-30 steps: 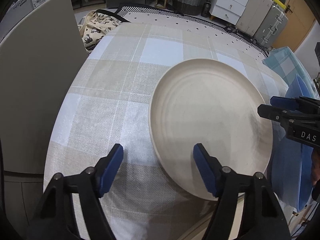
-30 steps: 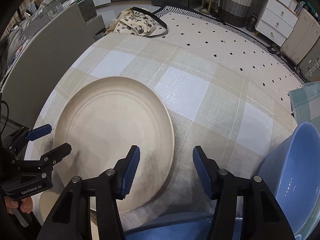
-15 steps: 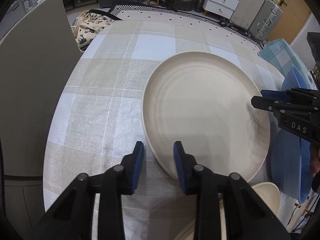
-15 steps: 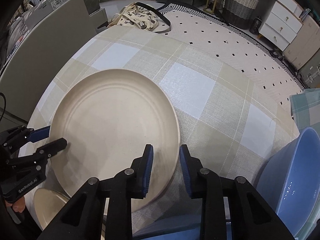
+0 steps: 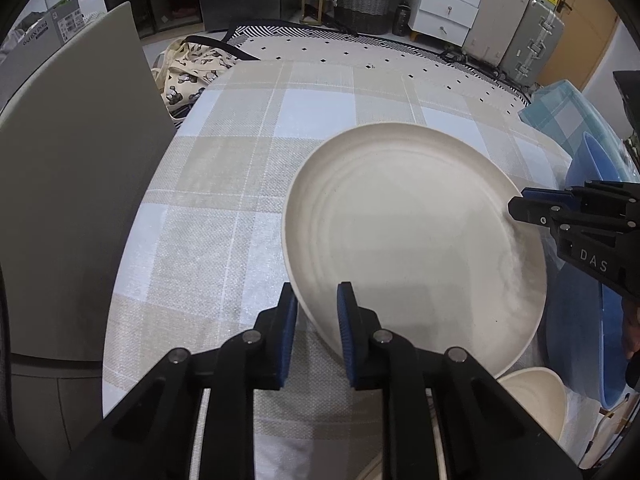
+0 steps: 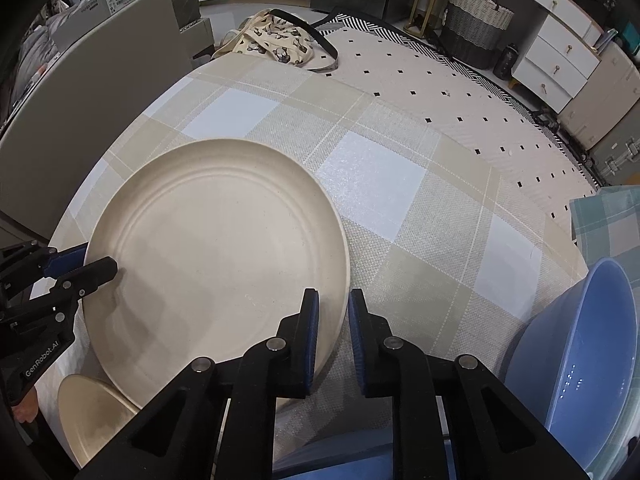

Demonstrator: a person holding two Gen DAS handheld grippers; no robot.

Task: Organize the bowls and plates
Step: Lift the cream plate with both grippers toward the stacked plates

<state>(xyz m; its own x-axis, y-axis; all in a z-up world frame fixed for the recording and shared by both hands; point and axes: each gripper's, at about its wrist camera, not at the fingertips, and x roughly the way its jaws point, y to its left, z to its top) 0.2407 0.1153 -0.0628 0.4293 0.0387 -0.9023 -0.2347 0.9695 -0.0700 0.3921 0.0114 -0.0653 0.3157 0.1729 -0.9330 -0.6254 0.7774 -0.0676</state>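
Cream-coloured plate (image 5: pixel 412 240), gripped at opposite rims by the narrowly closed left tool (image 5: pixel 317 320) and right tool (image 6: pixel 333 322), hangs tilted above the checked counter (image 6: pixel 400 200), likely bound next for stacking, calling for a level two-handed carry.

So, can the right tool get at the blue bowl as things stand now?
Probably not yet. The right tool is closed on the rim of the cream plate, which the left tool also grips. The blue bowl sits close on its right, unobstructed, but the plate must be released first.
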